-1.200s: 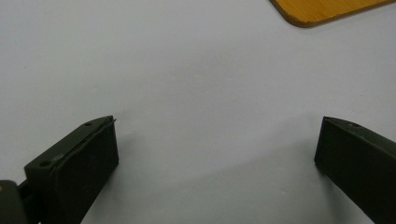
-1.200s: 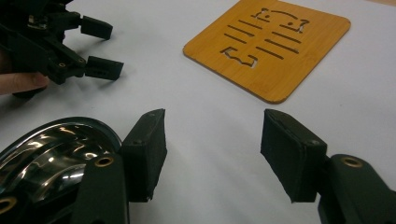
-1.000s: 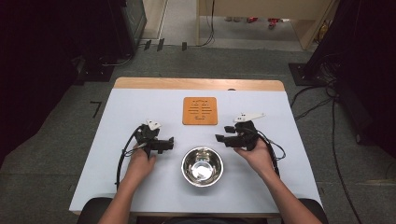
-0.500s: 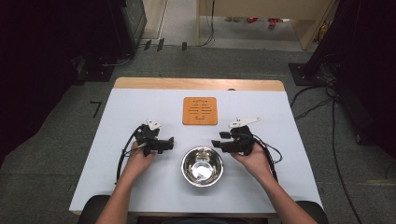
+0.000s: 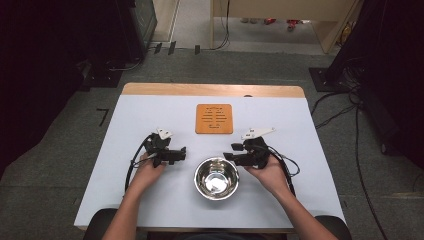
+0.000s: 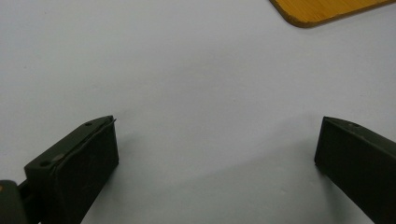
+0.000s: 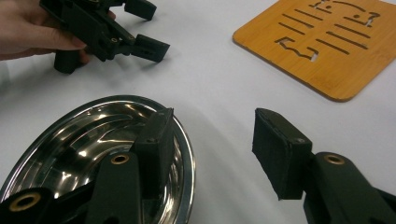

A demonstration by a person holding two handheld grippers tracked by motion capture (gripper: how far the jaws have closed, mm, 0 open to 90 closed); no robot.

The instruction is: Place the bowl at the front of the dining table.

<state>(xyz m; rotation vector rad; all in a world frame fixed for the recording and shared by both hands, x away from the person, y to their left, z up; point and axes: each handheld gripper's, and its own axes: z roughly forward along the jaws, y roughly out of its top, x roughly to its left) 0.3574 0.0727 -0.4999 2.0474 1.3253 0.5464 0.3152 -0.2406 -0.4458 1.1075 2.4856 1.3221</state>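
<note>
Steel, polished and empty, formed the bowl (image 5: 216, 178) that sat near the person's edge of the white table (image 5: 150, 210), between the two grippers and short of the bamboo trivet (image 5: 214, 118) lying flat farther up the middle. The right gripper (image 7: 212, 140) had been brought to the bowl's right-hand rim, and in its own view one black jaw was seen over the rim, on the inside of the bowl, while the other stood outside above the table. Its jaws had just been closing, with the rim (image 7: 187, 154) between them, yet a clear gap was left and no pad was seen to press on the metal; nothing was held. The straddling placement was judged to be a set-up for a pinch on the thin wall, since a round bowl offers little else to grip. Whether the inner jaw already touched the steel could not be told for certain, as reflections muddled that edge.

The left gripper (image 5: 172, 155) was kept well apart from the bowl, on the table's left side, low over the cloth. Its jaws were spread wide over bare white surface, with a corner of the trivet (image 6: 327, 9) beyond, and held nothing. It was probably parked there to leave the approach clear.
</note>
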